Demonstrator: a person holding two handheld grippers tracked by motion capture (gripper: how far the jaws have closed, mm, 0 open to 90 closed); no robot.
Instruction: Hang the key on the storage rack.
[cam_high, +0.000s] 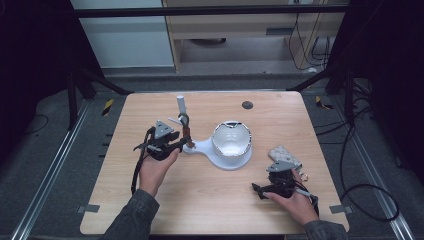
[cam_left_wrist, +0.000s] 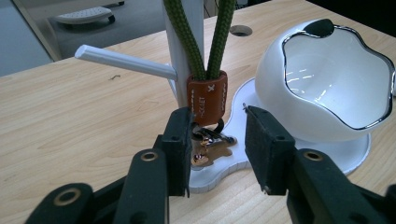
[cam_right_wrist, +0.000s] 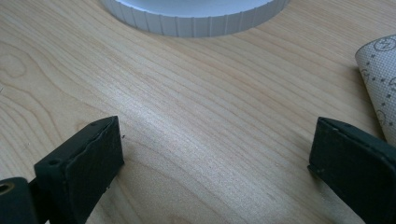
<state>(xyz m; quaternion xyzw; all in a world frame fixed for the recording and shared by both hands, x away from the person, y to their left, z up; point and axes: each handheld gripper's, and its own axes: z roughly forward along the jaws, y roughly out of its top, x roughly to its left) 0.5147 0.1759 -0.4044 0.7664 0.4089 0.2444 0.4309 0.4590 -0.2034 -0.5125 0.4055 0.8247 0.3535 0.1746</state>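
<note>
My left gripper (cam_left_wrist: 218, 149) jaws gape around the keyring (cam_left_wrist: 208, 95); its leather tag's stamped lettering is unreadable. Right gripper (cam_right_wrist: 215, 154) jaws gape over the counter (cam_right_wrist: 187, 102).

Green-cord keychain (cam_left_wrist: 207, 88) w/ brown tab, hung on white stand's peg (cam_left_wrist: 126, 62)

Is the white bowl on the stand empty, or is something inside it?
Empty. In the left gripper view the white bowl shows only its bare glossy inside with light reflections; the high view shows the same.
</note>
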